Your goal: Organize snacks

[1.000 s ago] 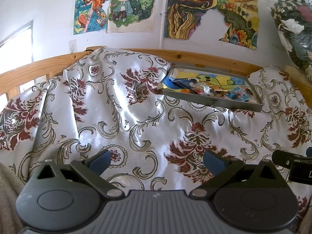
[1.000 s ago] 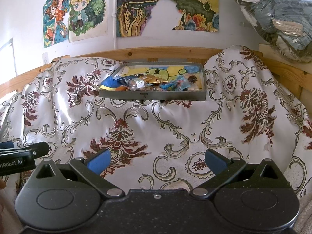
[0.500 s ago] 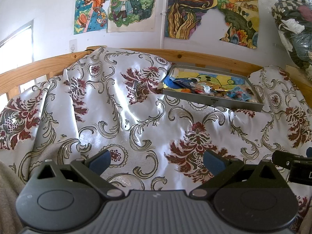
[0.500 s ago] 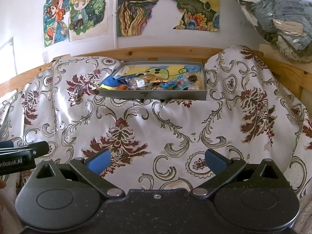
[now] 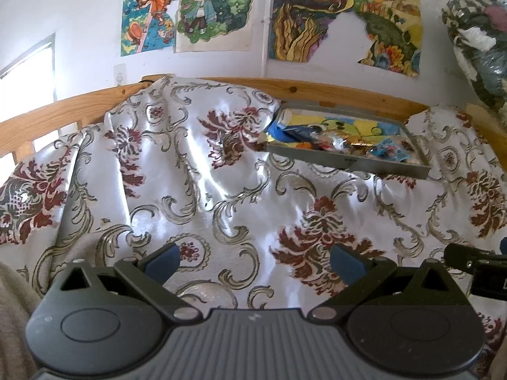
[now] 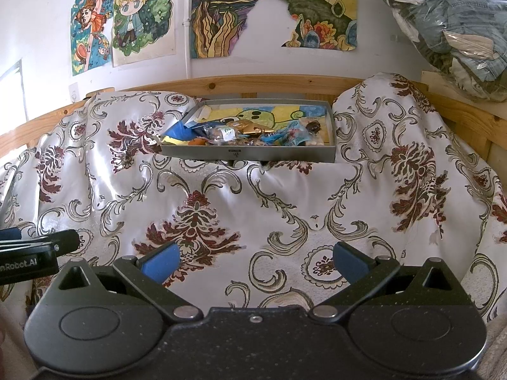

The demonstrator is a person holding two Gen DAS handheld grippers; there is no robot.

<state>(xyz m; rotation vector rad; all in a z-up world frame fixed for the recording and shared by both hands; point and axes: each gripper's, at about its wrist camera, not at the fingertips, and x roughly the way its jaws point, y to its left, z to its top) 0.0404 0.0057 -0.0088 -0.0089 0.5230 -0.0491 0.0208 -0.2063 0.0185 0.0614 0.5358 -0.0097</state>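
Gaping empty, both tools, left tool (image 5: 255,261) and right tool (image 6: 255,261); only the right view shows the tray's (image 6: 247,152) snacks (image 6: 253,134) clearly.

One grey tray (image 6: 247,153) of mixed wrapped snacks (image 6: 253,134), too jumbled to count, lies well ahead of two grippers, left gripper (image 5: 255,258) and right gripper (image 6: 255,258), with four drawings (image 6: 269,9) above on the wall.

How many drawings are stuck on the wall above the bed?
4. Orange-haired cartoon figure far left, blond cartoon child beside it, swirly fish picture right of the pipe, torn landscape farthest right. The frame crops their tops; more may be hidden.
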